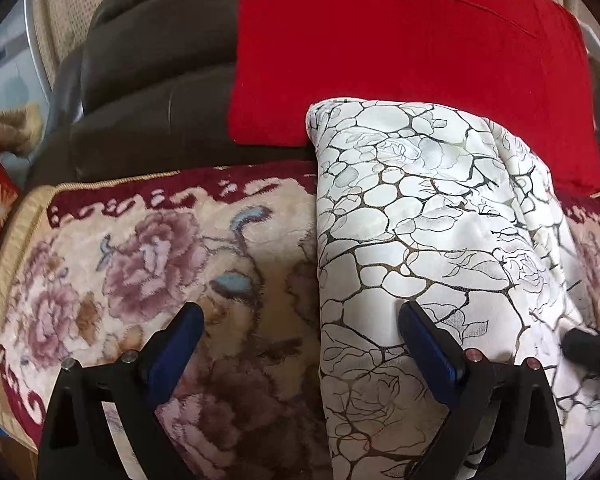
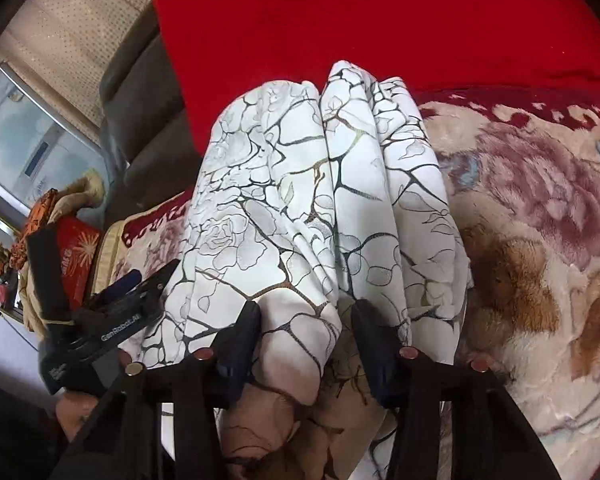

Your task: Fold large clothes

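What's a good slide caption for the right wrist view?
Right gripper clamps bunched white patterned garment over floral blanket.

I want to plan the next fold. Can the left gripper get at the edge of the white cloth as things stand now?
Probably yes. The left gripper is open and the edge of the white cloth already lies between its fingers. Nothing blocks it; the right gripper works further along.

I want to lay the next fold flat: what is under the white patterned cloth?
The white patterned cloth lies on a floral plush blanket, with a red cushion behind. Anything beneath its folds is hidden.
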Demonstrator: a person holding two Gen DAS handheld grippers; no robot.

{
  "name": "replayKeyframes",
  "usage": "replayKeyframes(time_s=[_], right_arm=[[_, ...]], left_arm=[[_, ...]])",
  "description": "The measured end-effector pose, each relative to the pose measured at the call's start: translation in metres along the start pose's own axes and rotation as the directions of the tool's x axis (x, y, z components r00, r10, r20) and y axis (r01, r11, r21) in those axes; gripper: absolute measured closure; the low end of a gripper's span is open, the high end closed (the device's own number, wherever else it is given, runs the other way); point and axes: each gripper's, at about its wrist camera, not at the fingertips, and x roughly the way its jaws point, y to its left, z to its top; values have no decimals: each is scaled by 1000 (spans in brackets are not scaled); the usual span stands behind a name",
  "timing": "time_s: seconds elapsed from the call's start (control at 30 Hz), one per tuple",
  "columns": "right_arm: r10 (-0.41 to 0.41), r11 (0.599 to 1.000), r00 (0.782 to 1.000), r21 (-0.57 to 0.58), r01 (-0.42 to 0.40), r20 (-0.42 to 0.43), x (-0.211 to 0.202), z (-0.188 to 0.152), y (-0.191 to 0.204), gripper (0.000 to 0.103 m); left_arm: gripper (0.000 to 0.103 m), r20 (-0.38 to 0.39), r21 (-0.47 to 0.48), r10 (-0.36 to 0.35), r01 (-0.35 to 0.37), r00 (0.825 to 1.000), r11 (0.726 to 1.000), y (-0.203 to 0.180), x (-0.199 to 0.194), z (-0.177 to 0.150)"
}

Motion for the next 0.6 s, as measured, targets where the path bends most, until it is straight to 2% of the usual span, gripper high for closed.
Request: replayKeyframes(time_s=[0.13, 0.27, 0.33, 0.4, 0.47, 0.53, 0.6], right_arm=[[-40, 998, 999, -52, 40, 3, -15, 3, 15, 53], [-26, 992, 997, -123, 34, 71, -49, -2, 35, 53], [-20, 987, 997, -156, 32, 74, -57, -8, 43, 53], [-18, 983, 998, -180, 27, 56, -59, -18, 48, 53], [-48, 979, 999, -198, 49, 11, -47, -28, 46, 53], [-89, 980, 995, -182, 79, -49, -27, -36, 36, 53], [-82, 985, 995, -156, 73, -52, -18, -38, 28, 55]], left_arm=[[5, -9, -20, -13, 13, 1000, 1000, 4, 1, 2], [5, -11, -22, -15, 14, 1000, 1000, 5, 1, 2], [5, -10, -19, -10, 10, 1000, 1000, 4, 0, 2], [5, -9, -21, -9, 9, 1000, 1000, 4, 0, 2], [5, -9, -23, -12, 12, 1000, 1000, 3, 0, 2], [5, -9, -19, -15, 15, 1000, 1000, 2, 0, 2], [5, 0, -10, 0, 0, 1000, 1000, 1, -1, 1]])
